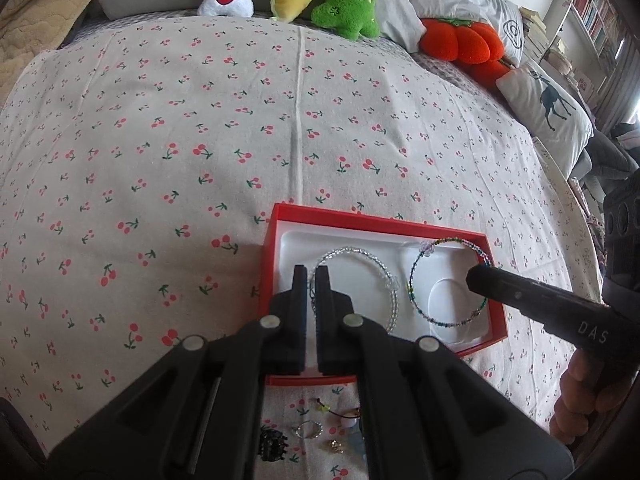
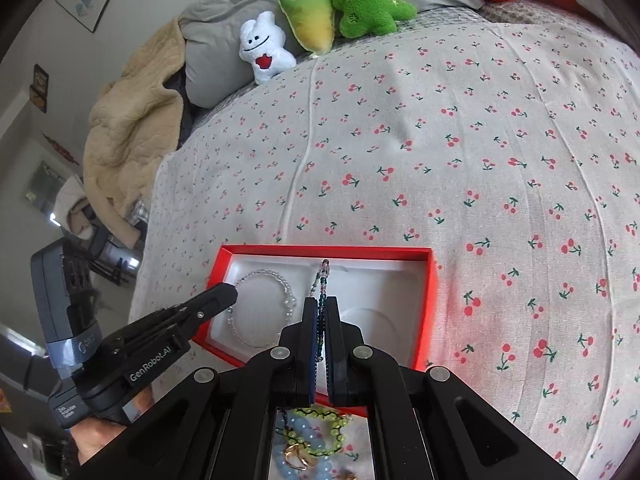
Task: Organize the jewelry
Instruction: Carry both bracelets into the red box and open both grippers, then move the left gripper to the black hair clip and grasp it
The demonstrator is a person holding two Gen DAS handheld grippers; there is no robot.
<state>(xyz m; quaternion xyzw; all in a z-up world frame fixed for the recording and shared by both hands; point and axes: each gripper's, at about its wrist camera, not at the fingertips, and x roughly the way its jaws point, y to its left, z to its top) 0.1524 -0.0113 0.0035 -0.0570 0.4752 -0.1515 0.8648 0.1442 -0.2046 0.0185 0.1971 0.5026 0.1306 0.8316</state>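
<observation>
Over the red box (image 1: 384,224) on the bed, left tongs (image 1: 311,280) grip the clear bracelet (image 1: 360,280) at its 9 o'clock and right tongs (image 2: 320,308) pinch the colourful bracelet (image 2: 323,280), so a careless pull could perhaps tangle the two or snap them.
</observation>
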